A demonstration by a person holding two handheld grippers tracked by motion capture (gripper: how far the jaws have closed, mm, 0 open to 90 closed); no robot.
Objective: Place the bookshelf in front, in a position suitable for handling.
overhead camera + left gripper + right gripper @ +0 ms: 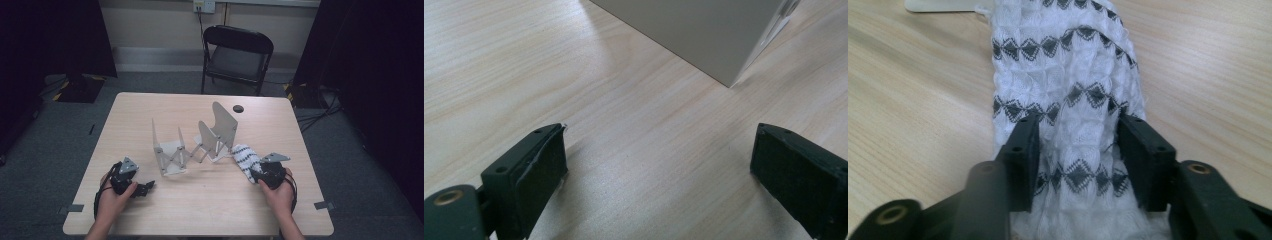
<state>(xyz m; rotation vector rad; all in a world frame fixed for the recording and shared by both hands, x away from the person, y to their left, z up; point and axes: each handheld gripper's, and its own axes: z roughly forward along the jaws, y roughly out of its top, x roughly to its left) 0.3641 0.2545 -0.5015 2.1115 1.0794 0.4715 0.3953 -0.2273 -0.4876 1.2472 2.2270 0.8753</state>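
Observation:
A white rolled cloth (245, 157) with rows of black diamonds lies on the wooden table, right of a pale folding rack (195, 145) with upright plates. My right gripper (255, 175) sits at the cloth's near end. In the right gripper view the cloth (1063, 65) runs away from me and both jaws of the right gripper (1078, 145) press into its bunched weave. My left gripper (145, 187) rests low at the front left, jaws wide apart. In the left gripper view the left gripper (656, 165) has only bare wood between its jaws, and a rack plate (704, 35) stands just ahead.
A black folding chair (237, 55) stands behind the table's far edge. A small dark round spot (238, 108) lies near the table's back right. Grey tape marks (75, 208) sit at the front corners. Cables trail over the floor at right.

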